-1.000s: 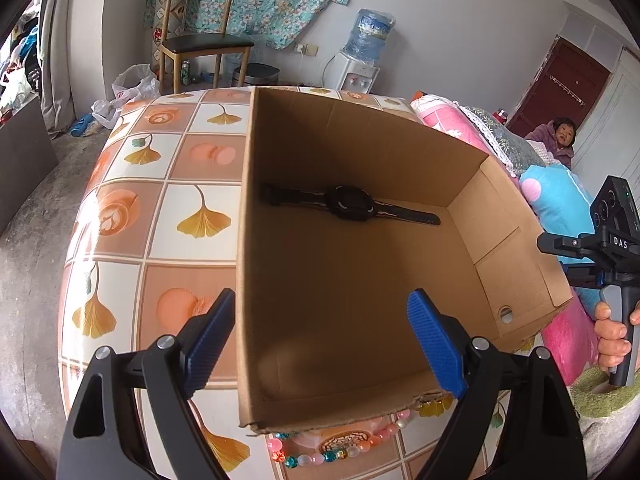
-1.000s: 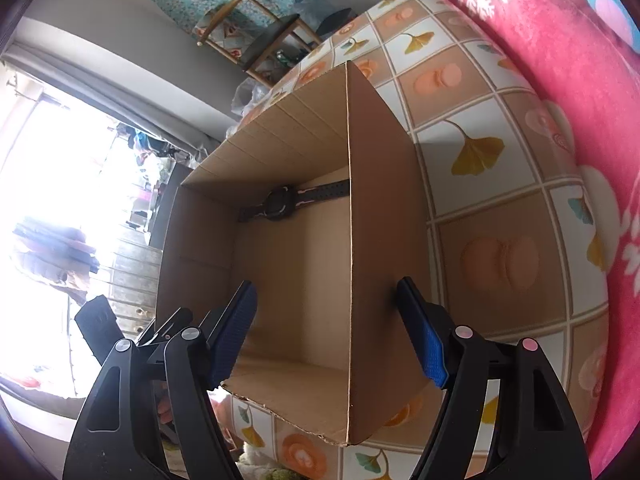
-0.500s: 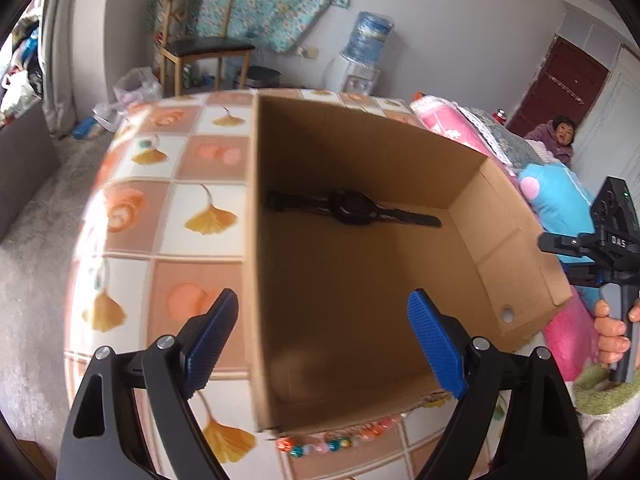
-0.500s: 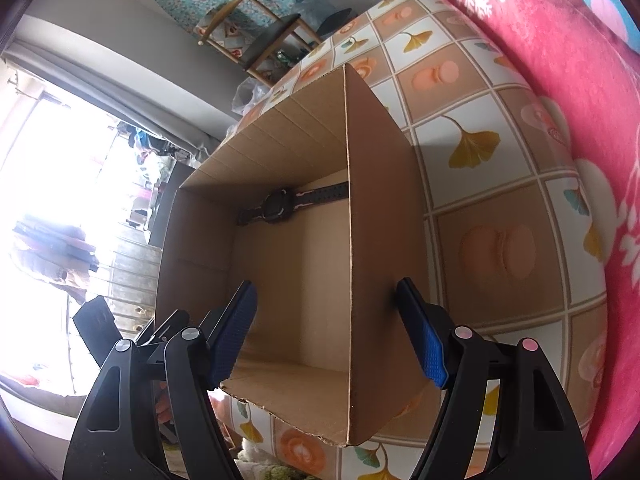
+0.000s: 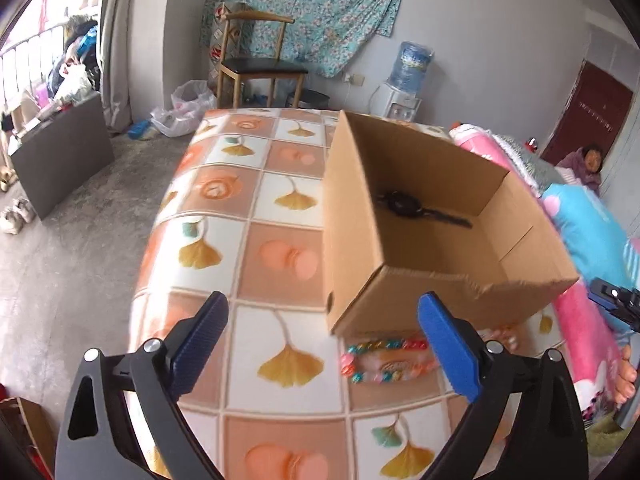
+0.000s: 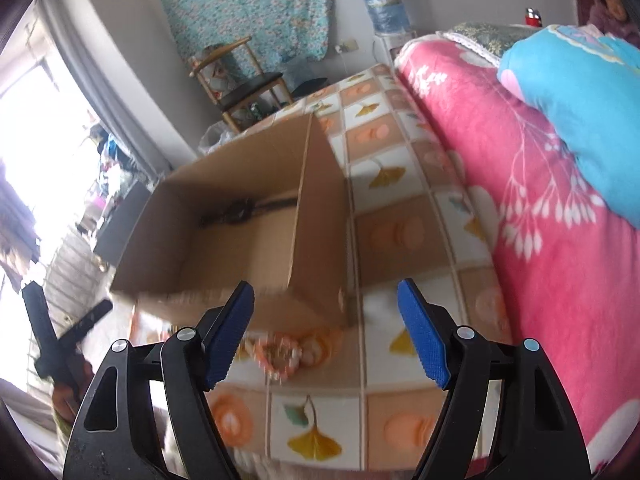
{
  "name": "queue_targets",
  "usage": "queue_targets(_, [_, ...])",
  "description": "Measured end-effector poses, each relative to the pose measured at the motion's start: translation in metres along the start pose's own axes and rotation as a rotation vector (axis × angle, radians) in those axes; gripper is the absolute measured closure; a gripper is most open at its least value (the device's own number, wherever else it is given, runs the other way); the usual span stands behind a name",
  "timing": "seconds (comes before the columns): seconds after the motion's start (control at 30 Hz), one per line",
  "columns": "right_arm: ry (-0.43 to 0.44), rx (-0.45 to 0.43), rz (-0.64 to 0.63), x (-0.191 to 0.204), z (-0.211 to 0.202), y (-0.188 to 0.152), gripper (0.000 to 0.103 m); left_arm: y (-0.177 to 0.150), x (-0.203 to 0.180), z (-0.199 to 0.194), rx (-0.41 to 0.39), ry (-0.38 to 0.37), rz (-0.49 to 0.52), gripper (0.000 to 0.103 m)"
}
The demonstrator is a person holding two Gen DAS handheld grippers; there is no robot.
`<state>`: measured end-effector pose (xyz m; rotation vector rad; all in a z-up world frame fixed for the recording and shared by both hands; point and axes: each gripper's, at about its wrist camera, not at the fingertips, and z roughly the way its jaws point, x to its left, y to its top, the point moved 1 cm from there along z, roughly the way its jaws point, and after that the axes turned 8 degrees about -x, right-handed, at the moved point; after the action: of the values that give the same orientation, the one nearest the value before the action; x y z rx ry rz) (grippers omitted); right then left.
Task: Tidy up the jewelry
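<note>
Lying on the tablecloth [image 5: 280,264] just in front of the box [image 5: 440,216], the bracelet [image 5: 384,356] looks light, limp and slippery, its glossy beads likely to roll. Pinching across one strand should work best. Left gripper [image 5: 324,344] is empty, its jaws opening; right gripper [image 6: 326,334] is parted, empty. A watch [image 5: 416,210] lies in the box.

no legible text or labels anywhere

A home bedroom: pink quilt [image 6: 540,208], wooden chair [image 5: 256,56], water dispenser [image 5: 404,88], floral wall cloth [image 5: 320,12].
</note>
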<state>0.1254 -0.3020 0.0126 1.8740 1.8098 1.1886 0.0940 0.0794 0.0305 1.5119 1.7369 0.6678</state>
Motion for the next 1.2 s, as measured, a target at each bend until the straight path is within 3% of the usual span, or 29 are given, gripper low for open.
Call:
queue_targets(0.1, [0.014, 0.047, -0.037, 0.017, 0.005, -0.028, 0.032, -0.015, -0.001, -0.004, 0.019, 0.009, 0.021, 0.009])
queue_targets(0.3, [0.067, 0.188, -0.157, 0.059, 0.032, -0.076, 0.030, -0.057, -0.007, 0.018, 0.137, 0.005, 0.044, 0.009])
queue_targets(0.5, [0.052, 0.259, -0.263, 0.081, 0.048, -0.102, 0.028, -0.080, -0.010, 0.036, 0.178, 0.053, 0.084, 0.009])
queue_targets(0.7, [-0.040, 0.254, -0.310, 0.076, 0.055, -0.112, 0.028, -0.094, -0.020, 0.038, 0.159, 0.105, 0.177, 0.006])
queue_targets(1.2, [-0.110, 0.218, -0.362, 0.074, 0.064, -0.117, 0.019, -0.096, -0.023, 0.035, 0.130, 0.116, 0.166, 0.005])
